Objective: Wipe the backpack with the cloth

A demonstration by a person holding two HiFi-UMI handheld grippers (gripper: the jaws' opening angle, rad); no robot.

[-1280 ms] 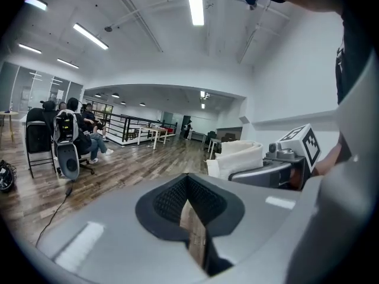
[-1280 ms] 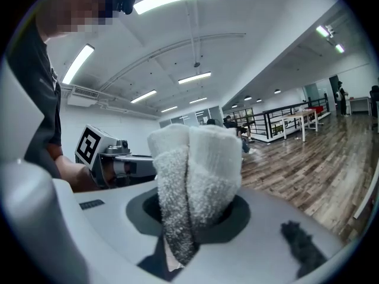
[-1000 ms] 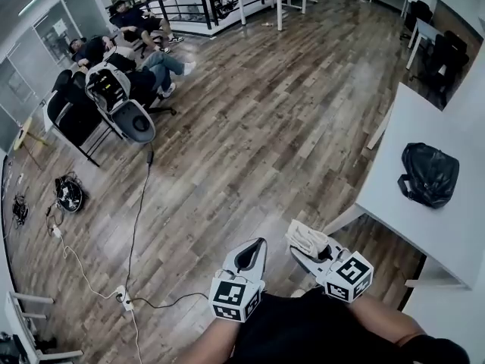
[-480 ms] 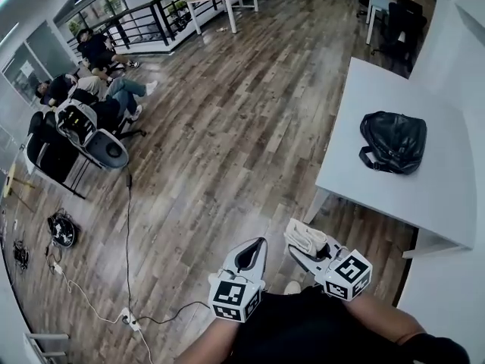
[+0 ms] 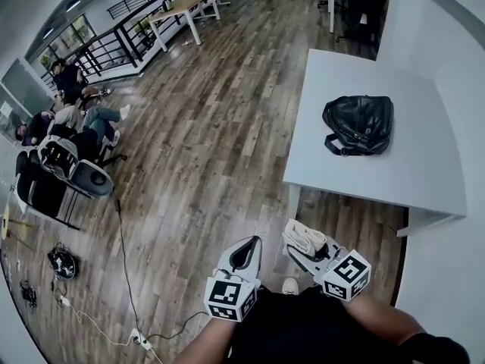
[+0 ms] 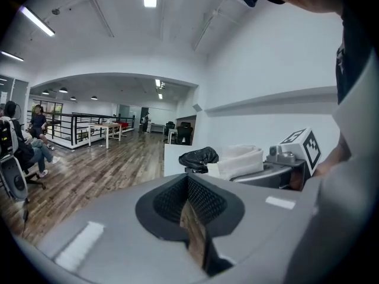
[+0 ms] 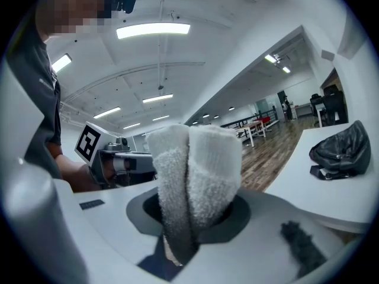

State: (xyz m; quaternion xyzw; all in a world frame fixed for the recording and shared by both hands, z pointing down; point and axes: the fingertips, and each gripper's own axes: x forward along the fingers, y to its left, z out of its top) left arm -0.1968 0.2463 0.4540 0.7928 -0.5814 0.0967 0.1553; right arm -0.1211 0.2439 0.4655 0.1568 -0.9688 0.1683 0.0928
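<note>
Brown wood-plank floor (image 5: 204, 135) fills most of the head view. Long white rectangular table (image 5: 364, 177) on the right, against the white wall. Seated people (image 5: 76, 112) and dark chairs at far left, black railing (image 5: 125, 40) behind them, all well apart from the work.

Black, shiny, soft backpack (image 5: 358, 124) lies flat on the far half of the white table, straps toward its left edge. Nothing touches it.

Both hand-held grippers are near, close in front of the person's body and over the floor, not over the table. Left gripper (image 6: 188, 188): jaws brought together with only a thin slit between them, nothing held. Right gripper (image 5: 301, 243): jaws clamped on a folded white terry cloth (image 7: 192, 164), which sticks up out of the jaws in two thick folds.

Progress: cloth is already in the grip, and that's all. Wiping not started; cloth and backpack are well apart. Left to do, as I judge it: step up to the table, bring the cloth down onto the backpack, and wipe its surface, with the left gripper likely needed to steady the bag.

Writing: none readable. Only black-and-white square markers on the gripper cubes; no brand visible on the backpack or cloth.
</note>
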